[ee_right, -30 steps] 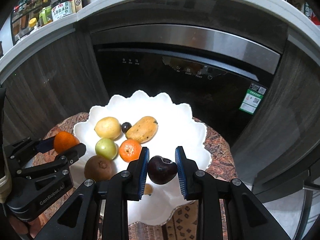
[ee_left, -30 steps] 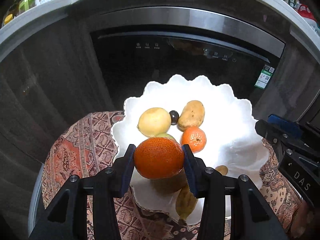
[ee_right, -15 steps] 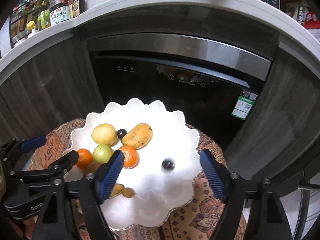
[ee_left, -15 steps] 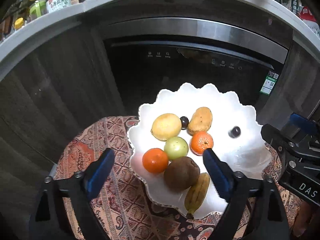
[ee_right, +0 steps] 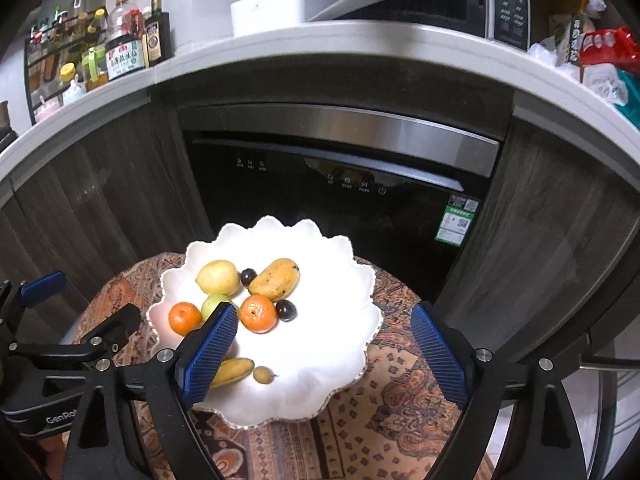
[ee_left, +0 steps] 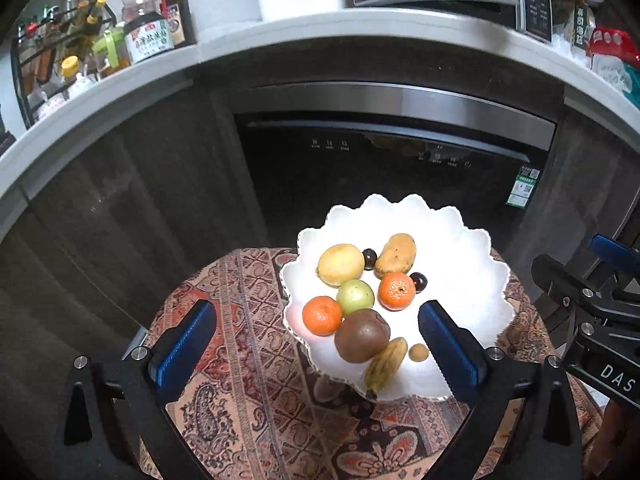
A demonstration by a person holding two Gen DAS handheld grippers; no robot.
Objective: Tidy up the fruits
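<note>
1. Fruits all sit on the white scalloped plate (ee_left: 460,240), mostly its 9 o'clock half, on a patterned paisley cloth (ee_left: 248,320).
2. Left gripper (ee_left: 316,350) is opening, nothing held.
3. Right gripper (ee_right: 326,354) is opening too, nothing held.

Mixed fruits (ee_left: 362,296) clustered left on scalloped white plate (ee_left: 460,248)

plate (ee_right: 352,280): glossy white, smooth | cloth (ee_left: 248,380): woven, patterned, matt | oven handle (ee_right: 340,126): brushed metal
</note>
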